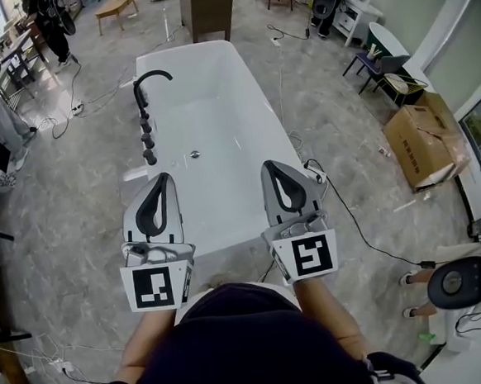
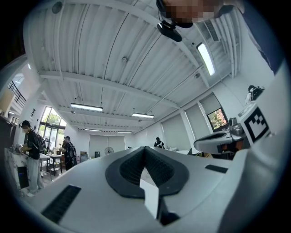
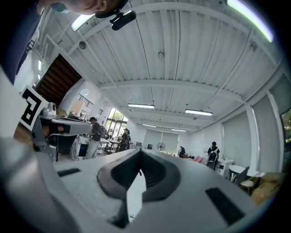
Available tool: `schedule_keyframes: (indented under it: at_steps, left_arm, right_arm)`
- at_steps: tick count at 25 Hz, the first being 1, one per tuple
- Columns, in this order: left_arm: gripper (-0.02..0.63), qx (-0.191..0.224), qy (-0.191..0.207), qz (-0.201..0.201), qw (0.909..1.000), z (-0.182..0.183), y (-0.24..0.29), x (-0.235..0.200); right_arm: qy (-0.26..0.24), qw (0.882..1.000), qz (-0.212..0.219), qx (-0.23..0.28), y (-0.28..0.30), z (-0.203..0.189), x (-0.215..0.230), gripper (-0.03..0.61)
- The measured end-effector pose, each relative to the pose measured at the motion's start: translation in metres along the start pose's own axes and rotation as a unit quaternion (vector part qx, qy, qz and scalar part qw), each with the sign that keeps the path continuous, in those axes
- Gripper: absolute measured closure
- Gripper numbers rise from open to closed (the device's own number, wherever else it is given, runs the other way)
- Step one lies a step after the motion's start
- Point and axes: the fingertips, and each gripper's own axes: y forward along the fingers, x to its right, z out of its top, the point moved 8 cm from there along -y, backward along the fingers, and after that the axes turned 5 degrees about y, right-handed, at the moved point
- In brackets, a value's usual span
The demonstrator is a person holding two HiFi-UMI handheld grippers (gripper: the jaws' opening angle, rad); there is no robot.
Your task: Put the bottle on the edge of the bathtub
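Observation:
A white bathtub (image 1: pixel 214 69) stands on the grey floor straight ahead in the head view. No bottle shows in any view. My left gripper (image 1: pixel 166 176) is held over the tub's near left rim, and its jaws are together with nothing in them. My right gripper (image 1: pixel 269 165) hangs over the near right rim, shut and empty too. Both gripper views point up across the room at the ceiling. In them the left gripper (image 2: pixel 144 148) and the right gripper (image 3: pixel 138 150) have their tips meeting.
A black tap (image 1: pixel 150 78) and a row of black knobs (image 1: pixel 147 136) sit on the tub's left rim. Cables (image 1: pixel 350 220) trail over the floor to the right. A cardboard box (image 1: pixel 423 144) lies at the right, a dark cabinet (image 1: pixel 207 7) beyond the tub.

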Motion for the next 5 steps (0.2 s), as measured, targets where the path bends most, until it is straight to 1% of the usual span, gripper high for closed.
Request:
schedule_keyframes:
  at_steps: [5]
  left_arm:
    - [0.614,-0.003,-0.001,0.002,1.0000,-0.0022,-0.0045,-0.0066]
  right_arm:
    - [-0.002,1.000,0.002,0.001,0.0019,0.0009,-0.0061,0.577]
